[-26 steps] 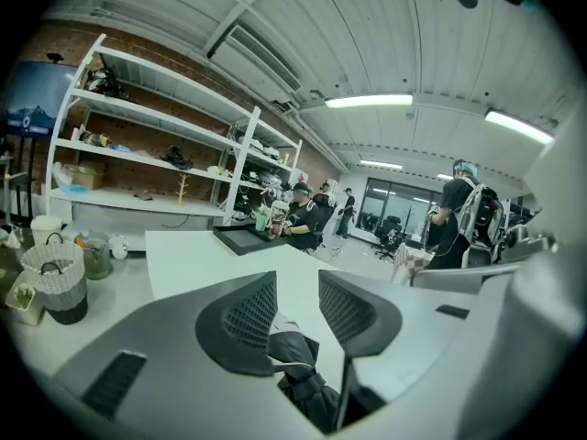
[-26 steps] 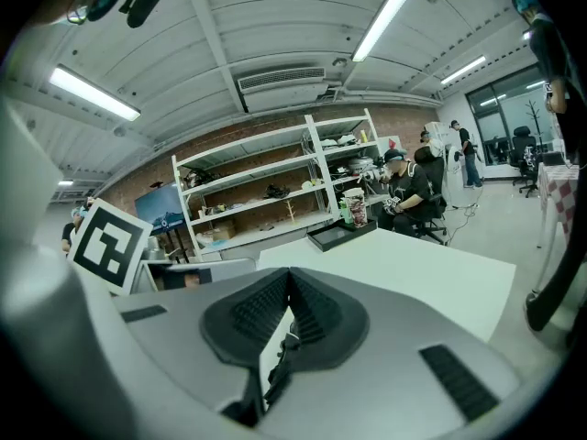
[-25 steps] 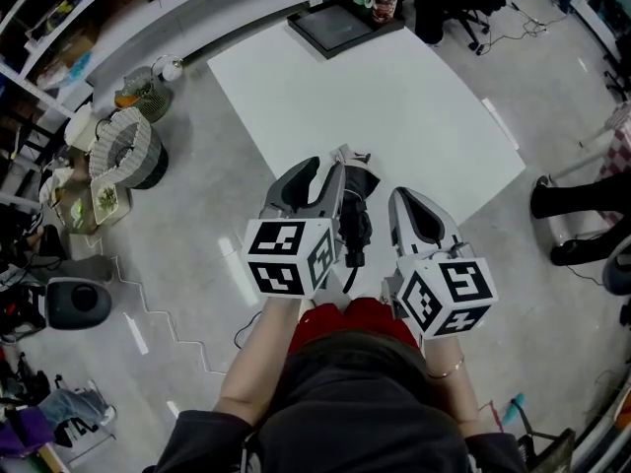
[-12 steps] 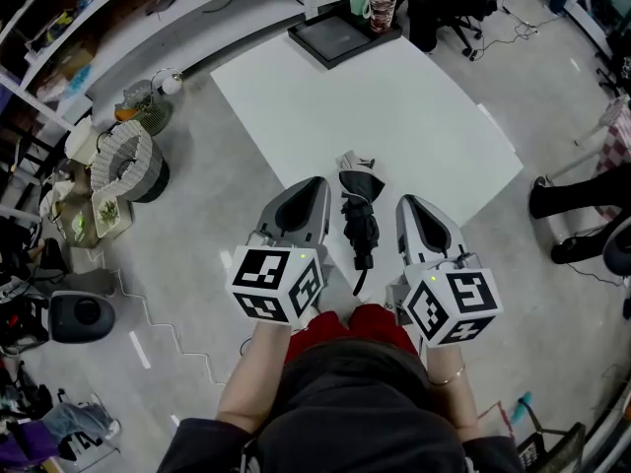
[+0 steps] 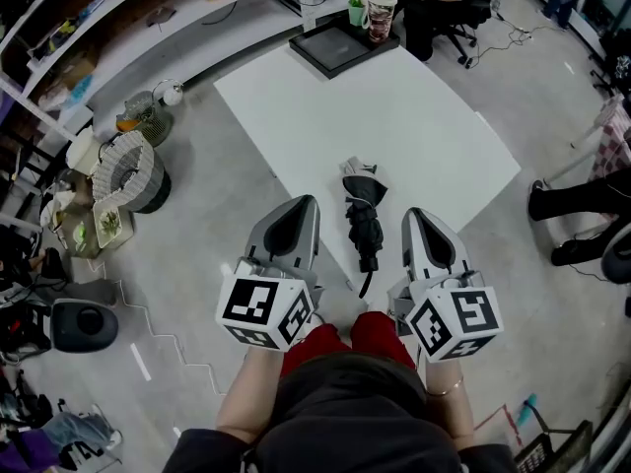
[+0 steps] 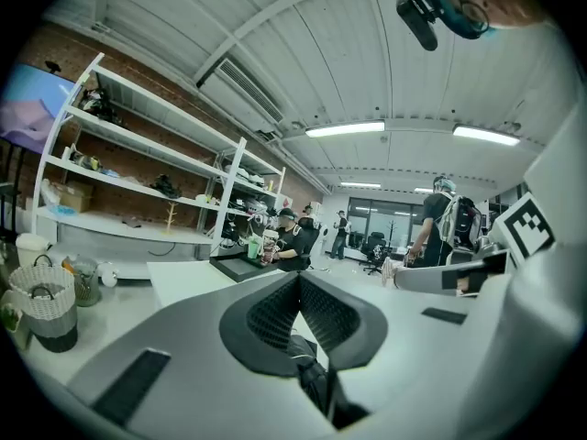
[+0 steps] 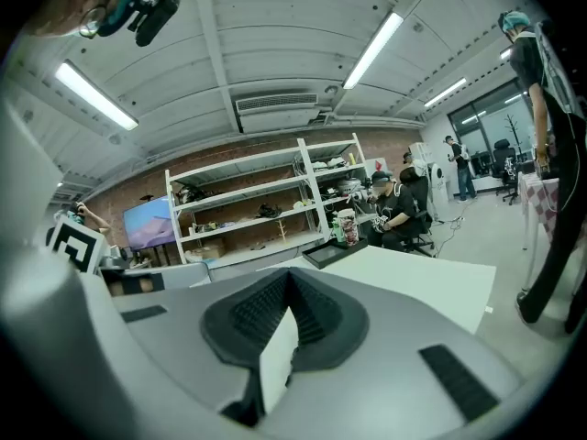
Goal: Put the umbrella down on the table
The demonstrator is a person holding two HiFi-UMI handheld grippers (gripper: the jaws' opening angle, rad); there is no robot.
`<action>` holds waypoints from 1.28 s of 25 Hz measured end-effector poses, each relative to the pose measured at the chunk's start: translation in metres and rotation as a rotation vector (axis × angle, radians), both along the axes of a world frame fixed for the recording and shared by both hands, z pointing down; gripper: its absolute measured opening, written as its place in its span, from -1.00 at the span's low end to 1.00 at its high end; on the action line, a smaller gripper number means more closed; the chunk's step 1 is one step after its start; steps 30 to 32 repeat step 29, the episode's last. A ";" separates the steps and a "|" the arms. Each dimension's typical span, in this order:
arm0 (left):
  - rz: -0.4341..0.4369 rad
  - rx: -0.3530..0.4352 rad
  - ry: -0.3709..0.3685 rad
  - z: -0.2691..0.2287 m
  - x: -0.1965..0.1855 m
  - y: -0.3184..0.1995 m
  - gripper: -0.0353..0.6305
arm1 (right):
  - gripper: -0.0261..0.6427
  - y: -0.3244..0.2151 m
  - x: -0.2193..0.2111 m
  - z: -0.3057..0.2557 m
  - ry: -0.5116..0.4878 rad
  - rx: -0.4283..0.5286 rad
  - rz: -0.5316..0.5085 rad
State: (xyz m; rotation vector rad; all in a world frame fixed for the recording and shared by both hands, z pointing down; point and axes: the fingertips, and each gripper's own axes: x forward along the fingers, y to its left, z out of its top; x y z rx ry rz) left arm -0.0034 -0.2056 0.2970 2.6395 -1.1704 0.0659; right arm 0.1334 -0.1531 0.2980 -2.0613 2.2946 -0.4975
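Both of my grippers have their jaws pressed together with nothing in them. The folded black umbrella [image 5: 362,210] lies on the white table [image 5: 394,97] near its closest corner, between my left gripper [image 5: 301,207] and right gripper [image 5: 416,219], touching neither.

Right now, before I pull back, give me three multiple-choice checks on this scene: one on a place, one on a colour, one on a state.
1. Where is the umbrella?
A. on the floor
B. on the white table
C. on a chair
2. What colour is it?
A. red
B. yellow
C. black
3. The left gripper is:
A. shut, holding nothing
B. shut on the umbrella
C. wide open
Answers: B, it lies folded by the table's near corner; C, its canopy is black; A, the jaw tips meet with nothing clamped between them.
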 end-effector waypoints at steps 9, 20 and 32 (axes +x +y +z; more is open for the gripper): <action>0.000 0.011 0.015 -0.008 -0.017 0.019 -0.86 | -0.87 0.022 -0.001 -0.018 0.028 0.053 0.043; 0.010 0.010 0.008 -0.007 -0.032 0.043 -0.86 | -0.87 0.043 -0.008 -0.021 0.007 0.069 0.058; 0.025 0.015 0.002 -0.009 -0.048 0.055 -0.86 | -0.87 0.054 -0.019 -0.024 0.019 0.092 0.068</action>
